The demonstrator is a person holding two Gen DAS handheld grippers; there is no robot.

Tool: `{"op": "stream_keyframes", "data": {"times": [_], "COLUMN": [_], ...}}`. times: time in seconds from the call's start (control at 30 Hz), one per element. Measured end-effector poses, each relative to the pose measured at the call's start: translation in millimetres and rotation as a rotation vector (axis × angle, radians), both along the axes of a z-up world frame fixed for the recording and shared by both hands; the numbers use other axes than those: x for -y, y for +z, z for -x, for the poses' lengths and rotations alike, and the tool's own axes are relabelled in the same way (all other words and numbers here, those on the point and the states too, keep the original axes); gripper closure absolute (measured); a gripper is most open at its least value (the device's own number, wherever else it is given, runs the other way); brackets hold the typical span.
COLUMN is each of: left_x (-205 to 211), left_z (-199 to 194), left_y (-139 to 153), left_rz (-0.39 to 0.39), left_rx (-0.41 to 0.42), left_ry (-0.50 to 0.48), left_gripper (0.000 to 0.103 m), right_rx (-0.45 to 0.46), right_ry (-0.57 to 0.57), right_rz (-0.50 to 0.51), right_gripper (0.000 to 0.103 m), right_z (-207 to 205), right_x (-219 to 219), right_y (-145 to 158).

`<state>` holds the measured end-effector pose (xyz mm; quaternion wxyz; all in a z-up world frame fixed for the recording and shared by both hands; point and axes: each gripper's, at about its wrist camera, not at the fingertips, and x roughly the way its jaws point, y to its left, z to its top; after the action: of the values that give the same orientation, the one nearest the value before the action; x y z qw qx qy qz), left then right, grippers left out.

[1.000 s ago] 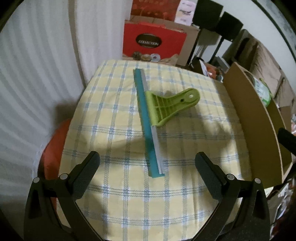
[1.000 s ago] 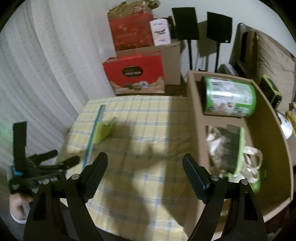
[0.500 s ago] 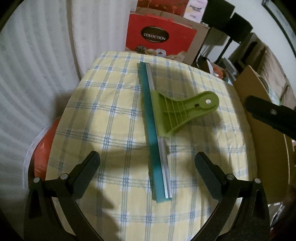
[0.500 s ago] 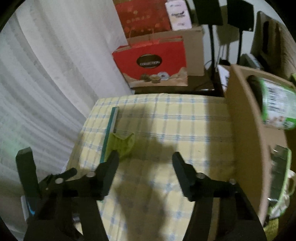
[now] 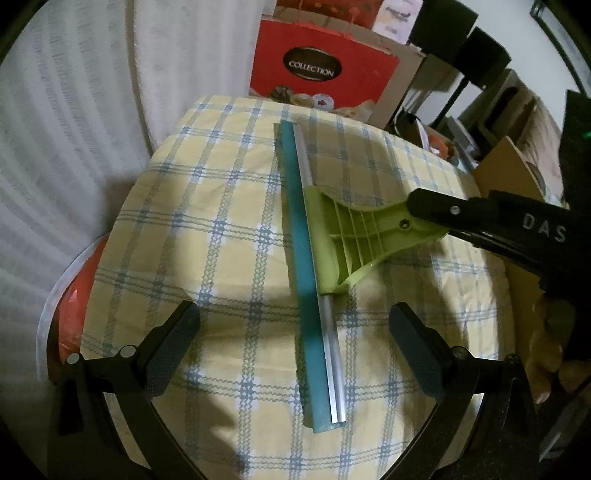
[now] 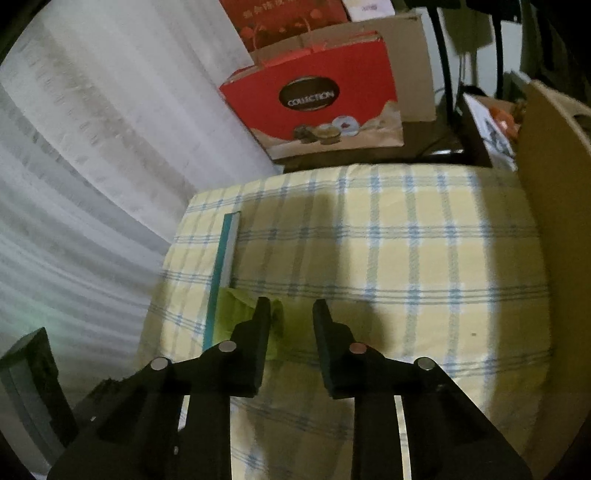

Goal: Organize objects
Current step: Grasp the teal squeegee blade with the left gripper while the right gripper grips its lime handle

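Lime-green plastic forms the handle of the squeegee (image 5: 354, 240), which lies on the yellow-and-blue checked tablecloth (image 5: 221, 229) with its teal blade and silver rail running from the far edge toward the near one. In the left wrist view the right gripper (image 5: 424, 212) reaches in from the right, and its upper finger sits over the rounded end of that handle; the lower finger is hidden behind the handle, so whether the pads actually press on it cannot be told. Its jaws have just been closing and now stand narrow. From the right wrist view the right gripper (image 6: 288, 314) shows a slim gap, with the green handle blurred and half covered behind the left finger rather than clearly between the two. The left gripper (image 5: 295, 328) hangs wide open over the near half of the blade, touching nothing.

White letters "DAS" read on the right gripper's body, cut off by the picture's edge. A red paper bag (image 5: 321, 79) stands beyond the far end of the table, with "COLLECTION" in a dark oval. Chinese characters on the red box (image 6: 280, 18) above it are too blurred to read. A cardboard box (image 6: 546, 192) stands at the right, mostly out of frame. Part of a hand (image 5: 546, 354) shows at the right, dim.
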<state>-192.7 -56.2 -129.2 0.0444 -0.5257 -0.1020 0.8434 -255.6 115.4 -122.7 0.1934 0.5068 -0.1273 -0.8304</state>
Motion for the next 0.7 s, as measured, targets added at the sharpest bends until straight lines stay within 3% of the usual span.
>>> {"op": "stream_keyframes", "data": {"times": [0.1,0.47,0.7], "left_x": [-1.8,0.5,-4.7], "left_z": [-0.2,-1.2,-11.3], "left_y": [-1.5,-3.7,2.4], "left_rz": [0.004,0.001,-0.138], "left_rx": [0.006,0.015,0.045], "left_ry": [-0.005,-0.005,-0.022], "left_gripper": [0.001,0.003,0.009], "right_rx": [0.034,0.04,0.007], "right_ry": [0.008,0.002,-0.018], "right_rz": [0.03,0.113,0.108], "right_gripper": [0.091,0.095,0.094], "right_z": [2.3,-12.2,-26.6], "right_x": [3.6,-1.0,-7.3], "right_y": [-7.0,12.7,34.5]}}
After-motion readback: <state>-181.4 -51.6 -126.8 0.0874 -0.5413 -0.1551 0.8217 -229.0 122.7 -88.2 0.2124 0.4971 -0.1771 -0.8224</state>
